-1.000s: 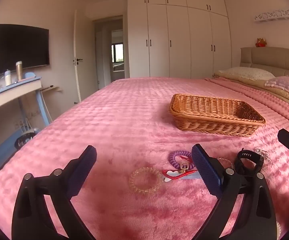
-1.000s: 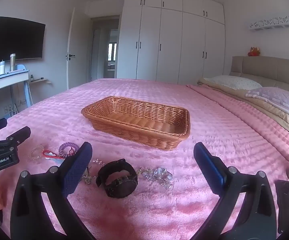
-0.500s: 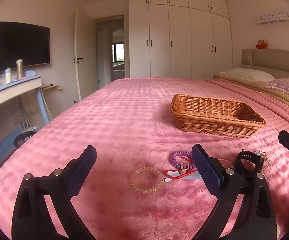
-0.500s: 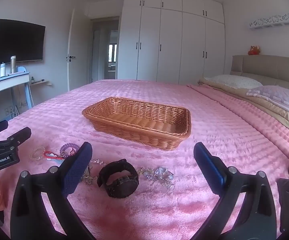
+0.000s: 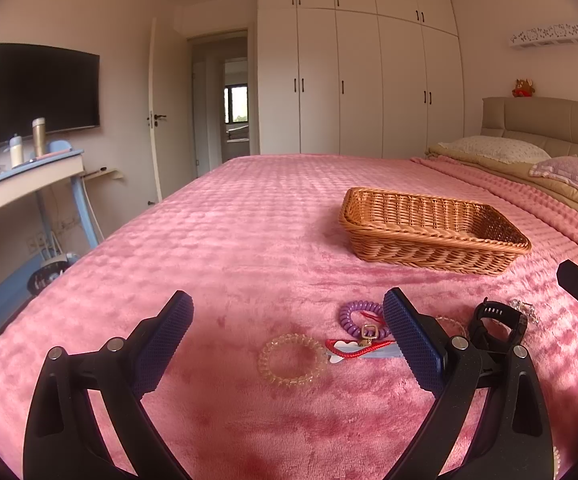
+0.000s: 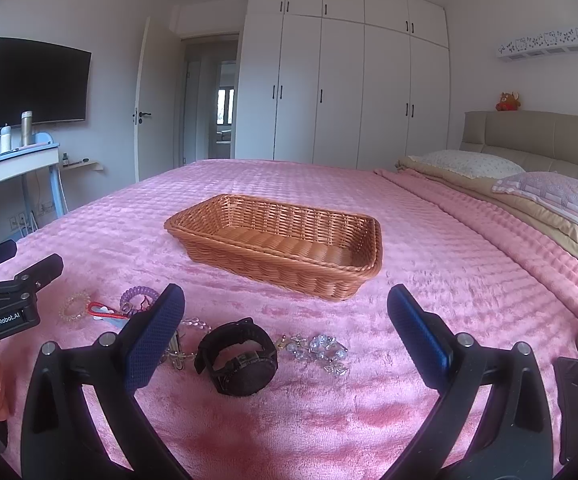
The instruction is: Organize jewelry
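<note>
basket [image 6: 363, 268]: brown, woven, nothing inside, on pink bed
watch [image 6: 241, 356]: black, lying flat
clear ring [image 5: 293, 360]: flat, beside purple curly band [image 5: 359, 314]
sparkly beads [image 6: 323, 350]: just right of watch

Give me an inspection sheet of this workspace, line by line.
Surface: pink bedspread, plush, covering the bed.
Job's things: wicker basket with nothing seen inside; black watch, crystal bracelet, purple coil band, clear coil band and red cord lie loose on the bedspread in front of it.
Clutter: dark flat object at the right edge, unclear.
Grippers: left hand-held gripper open, empty; right hand-held gripper open, empty.
Cables: nothing seen on the bed.
Surroundings: wardrobe, television, desk, pillows.
</note>
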